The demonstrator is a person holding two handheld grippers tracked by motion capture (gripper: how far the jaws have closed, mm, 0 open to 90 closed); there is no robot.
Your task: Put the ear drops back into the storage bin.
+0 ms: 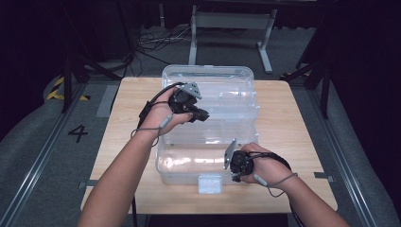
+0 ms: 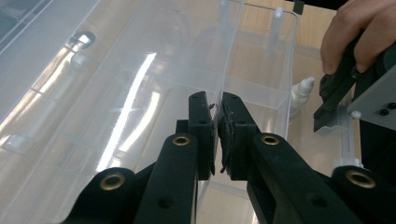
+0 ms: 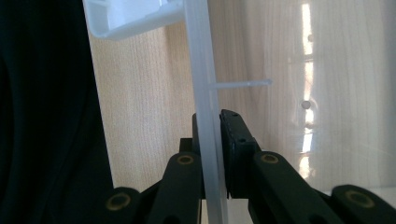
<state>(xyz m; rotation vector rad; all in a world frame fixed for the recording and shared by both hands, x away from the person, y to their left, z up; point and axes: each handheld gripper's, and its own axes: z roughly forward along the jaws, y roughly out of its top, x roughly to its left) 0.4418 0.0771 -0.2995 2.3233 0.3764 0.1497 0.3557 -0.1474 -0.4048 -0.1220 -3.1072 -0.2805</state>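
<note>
- We see a clear plastic box (image 1: pixel 208 137), glossy, on the bench (image 1: pixel 293 127).
- Left gripper (image 2: pixel 217 135) fingers clamp its thin inner wall.
- Right gripper (image 3: pixel 212 154) fingers clamp its rim; the contents are hard to make out through the glare.

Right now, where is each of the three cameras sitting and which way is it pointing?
High view: above the person's side, looking forward and down at the wooden table and clear plastic box; both forearms, left gripper and right gripper show.
Left gripper view: on the left gripper, looking along its jaws, closed on a thin clear wall inside the box; the other hand shows.
Right gripper view: on the right gripper, jaws clamping the box's rim.
Shared: all three see the box.
</note>
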